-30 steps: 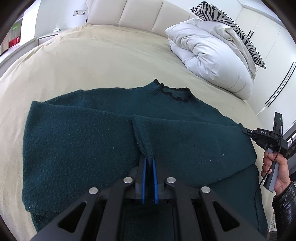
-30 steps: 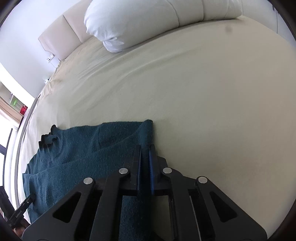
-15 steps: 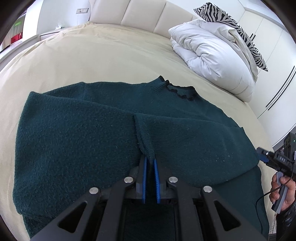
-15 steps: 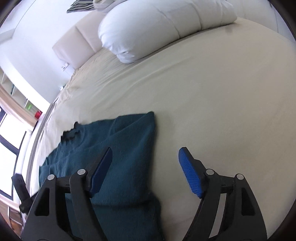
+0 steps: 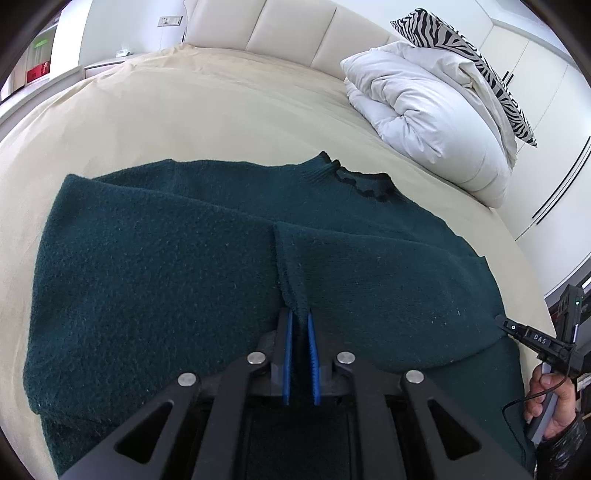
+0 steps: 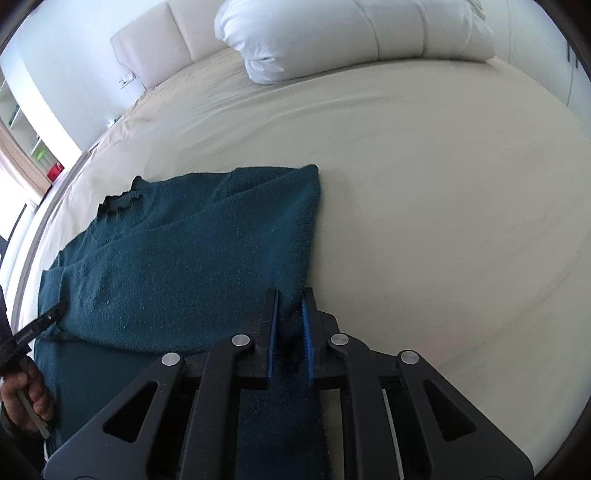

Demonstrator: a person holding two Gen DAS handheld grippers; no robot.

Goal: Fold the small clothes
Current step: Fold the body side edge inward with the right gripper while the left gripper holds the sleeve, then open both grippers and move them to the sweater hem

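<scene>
A dark green knit sweater [image 5: 155,280] lies flat on the cream bed [image 5: 207,110], collar with black trim [image 5: 362,184] at the far side, both sleeves folded across the body. My left gripper [image 5: 299,319] is shut on the cuff of the folded sleeve near the sweater's middle. My right gripper [image 6: 290,299] is shut on the sweater's right side edge [image 6: 306,236]; the sweater also fills the left of the right wrist view [image 6: 177,258]. The right gripper also shows at the sweater's right edge in the left wrist view [image 5: 532,338].
A white duvet [image 5: 428,118] with a zebra-print pillow [image 5: 465,48] is piled at the bed's far right. A padded headboard [image 5: 288,33] stands behind. Shelves [image 6: 33,147] line the left wall. Bare sheet [image 6: 443,206] lies right of the sweater.
My right gripper let go of the sleeve fold, opened, dropped back toward me, and has shut again on the sweater's right side edge. My left gripper stays shut on the cuff.
</scene>
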